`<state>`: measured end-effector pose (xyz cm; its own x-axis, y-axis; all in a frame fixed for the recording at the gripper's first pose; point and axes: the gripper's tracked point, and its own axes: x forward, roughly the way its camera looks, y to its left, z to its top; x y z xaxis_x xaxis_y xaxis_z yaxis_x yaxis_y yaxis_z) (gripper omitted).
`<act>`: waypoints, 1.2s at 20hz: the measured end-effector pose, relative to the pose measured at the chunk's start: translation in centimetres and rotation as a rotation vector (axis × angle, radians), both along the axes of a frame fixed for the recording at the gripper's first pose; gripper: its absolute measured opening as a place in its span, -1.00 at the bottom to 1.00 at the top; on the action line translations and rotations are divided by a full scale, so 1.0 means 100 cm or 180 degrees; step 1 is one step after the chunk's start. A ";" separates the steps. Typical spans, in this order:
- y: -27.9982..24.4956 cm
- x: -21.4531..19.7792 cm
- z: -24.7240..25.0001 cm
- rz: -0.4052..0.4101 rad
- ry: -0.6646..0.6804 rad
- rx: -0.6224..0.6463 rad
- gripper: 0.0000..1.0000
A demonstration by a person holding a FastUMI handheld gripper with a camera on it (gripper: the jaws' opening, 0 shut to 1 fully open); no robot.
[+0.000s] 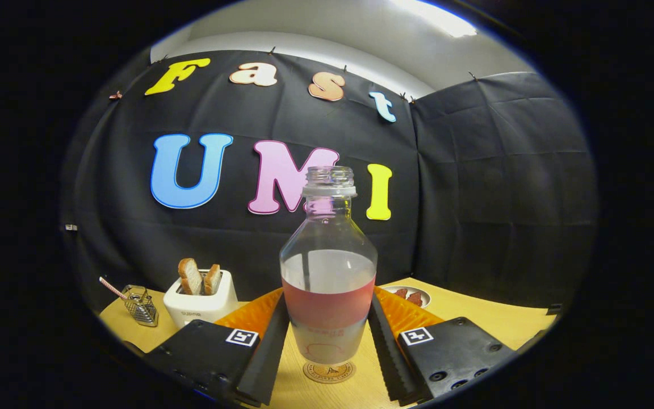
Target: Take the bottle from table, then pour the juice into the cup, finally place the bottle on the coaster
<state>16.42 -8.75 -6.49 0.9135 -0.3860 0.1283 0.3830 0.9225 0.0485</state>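
Bottle point(328, 272) is standing upright between the two fingers of your claw point(328, 335), uncapped, its clear neck rising against the booth's black wall. Reddish juice is filling roughly the lower part of the body, with a pale frosted band showing above the liquid line and a faint printed label below it. Your claw's fingers point(273, 346) are sitting close along both flanks of the bottle at its lower half; they are appearing to touch the glass on either side, but you cannot confirm from this view that both are pressing on it, so the grip state is remaining undetermined. Coaster point(330, 372), round and cork-coloured with a dark emblem, is lying on the wooden counter point(491, 318) directly under the bottle's base; whether the base is resting on it or hanging just above it cannot be told. Beyond the left finger, a white toaster point(202, 304) is holding two slices of toast point(191, 276) upright in its slots. Beside the toaster, further left, a small wire basket point(141, 307) is sitting with a striped straw point(112, 288) poking out of it. Beyond the right finger, a small plate point(415, 295) is carrying reddish-brown pieces of food.
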 end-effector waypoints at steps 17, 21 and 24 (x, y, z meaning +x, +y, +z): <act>-0.027 0.063 -0.108 -0.0038 0.0362 0.0245 0.52; -0.024 0.065 -0.118 -0.0016 0.0429 0.0243 0.52; -0.022 0.066 -0.120 -0.0010 0.0444 0.0267 0.53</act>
<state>22.98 -10.92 -18.49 0.9190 -0.3930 -0.0326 0.3944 0.9162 0.0715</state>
